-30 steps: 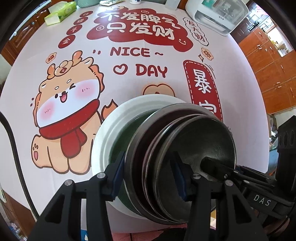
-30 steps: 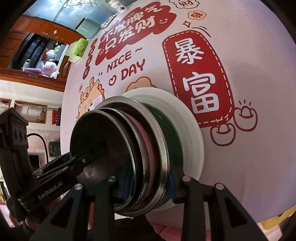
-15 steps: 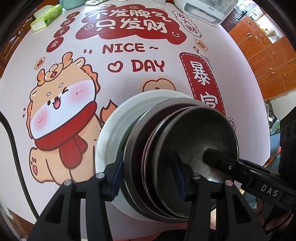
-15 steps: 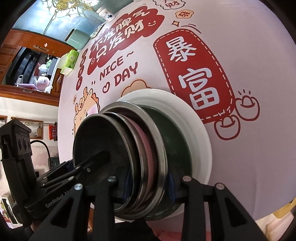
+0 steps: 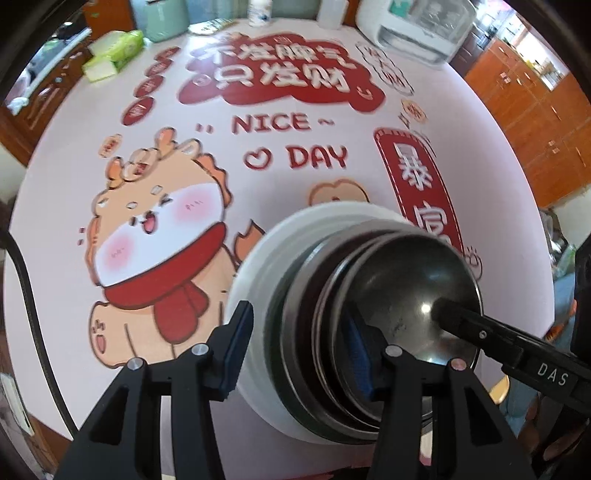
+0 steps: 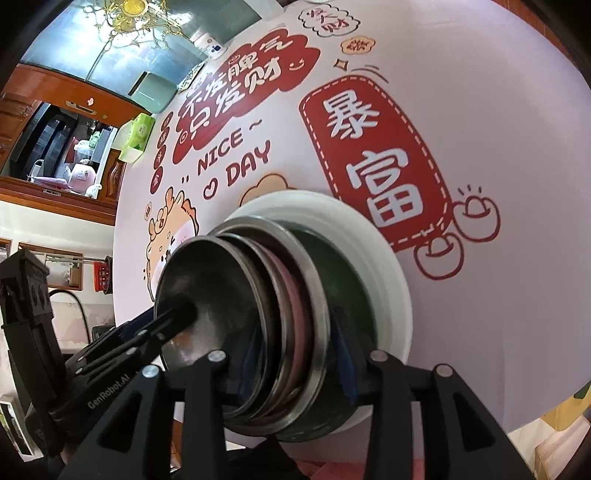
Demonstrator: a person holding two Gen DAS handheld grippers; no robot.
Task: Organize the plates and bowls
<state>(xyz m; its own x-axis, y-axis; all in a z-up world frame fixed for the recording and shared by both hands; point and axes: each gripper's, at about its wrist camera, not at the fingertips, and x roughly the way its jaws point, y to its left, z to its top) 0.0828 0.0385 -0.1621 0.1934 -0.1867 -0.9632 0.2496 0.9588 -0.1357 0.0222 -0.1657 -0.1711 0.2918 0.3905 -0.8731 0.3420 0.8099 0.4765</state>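
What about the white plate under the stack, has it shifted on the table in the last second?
No. The white plate still touches the orange cloud print and overlaps the red banner's lower end, as before.

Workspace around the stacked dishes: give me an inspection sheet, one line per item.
Surface: round table under a pale printed cloth with a cartoon dog, red banners and "NICE DAY".
Job's things: white plate at the bottom, green dish on it, then nested metal bowls, one stack near the table's near edge.
Clutter: green tissue pack, white appliance, containers at the far edge.
Grippers: left gripper straddles the stack's rim, contact unclear; right gripper straddles the opposite rim, jaws just opening.
Cables: black cable at the left edge.
Surroundings: wooden cabinets, chandelier.
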